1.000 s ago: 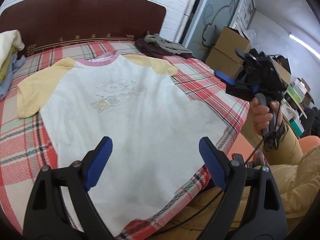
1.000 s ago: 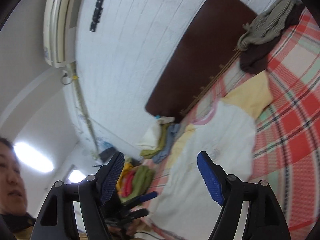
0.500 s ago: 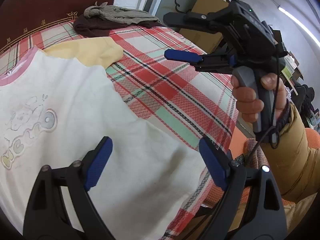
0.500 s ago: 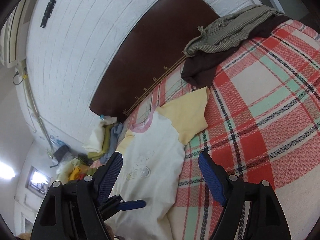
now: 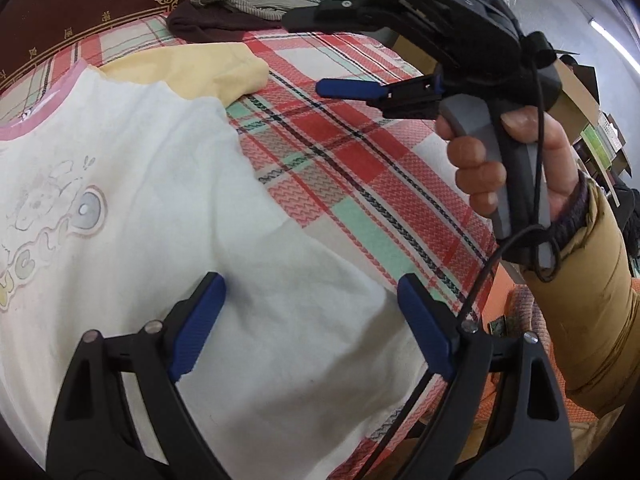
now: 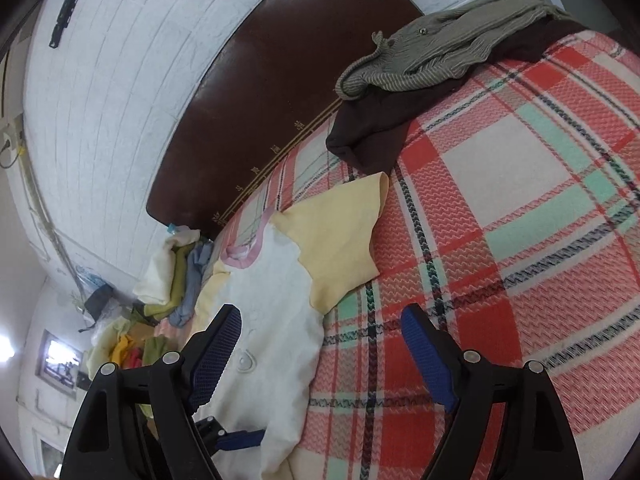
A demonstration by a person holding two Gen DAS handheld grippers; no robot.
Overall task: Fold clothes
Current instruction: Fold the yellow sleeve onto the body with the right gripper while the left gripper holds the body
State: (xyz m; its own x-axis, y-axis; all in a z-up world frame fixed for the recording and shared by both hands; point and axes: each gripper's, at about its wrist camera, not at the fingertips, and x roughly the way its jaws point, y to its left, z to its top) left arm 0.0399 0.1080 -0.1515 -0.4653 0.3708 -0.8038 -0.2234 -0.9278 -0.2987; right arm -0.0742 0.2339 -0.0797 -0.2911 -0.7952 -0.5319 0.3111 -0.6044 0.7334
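Note:
A white T-shirt (image 5: 160,200) with yellow sleeves and a pink collar lies flat, front up, on the plaid bed (image 5: 360,168). My left gripper (image 5: 312,292) hovers over the shirt's lower right part, near its side edge. Its jaws are wide and closing slightly, with nothing pressed between the pads. My right gripper (image 5: 308,56), held by a hand (image 5: 480,168), hangs over the bedspread beside the yellow sleeve (image 5: 192,68). In the right wrist view the right gripper (image 6: 322,316) straddles the shirt's (image 6: 280,320) side edge just below the sleeve (image 6: 340,240). Its jaws are opening and hold nothing.
An olive striped garment (image 6: 440,48) lies on a dark brown one (image 6: 372,132) by the brown headboard (image 6: 260,100). More clothes are piled (image 6: 172,276) at the bed's far left. The bed's edge and a tan sleeve (image 5: 580,300) are at the right, with cardboard boxes (image 5: 580,80) behind.
The left gripper has slid right along the shirt to its side edge. The right gripper has tipped down from the wall and come in over the bed by the yellow sleeve.

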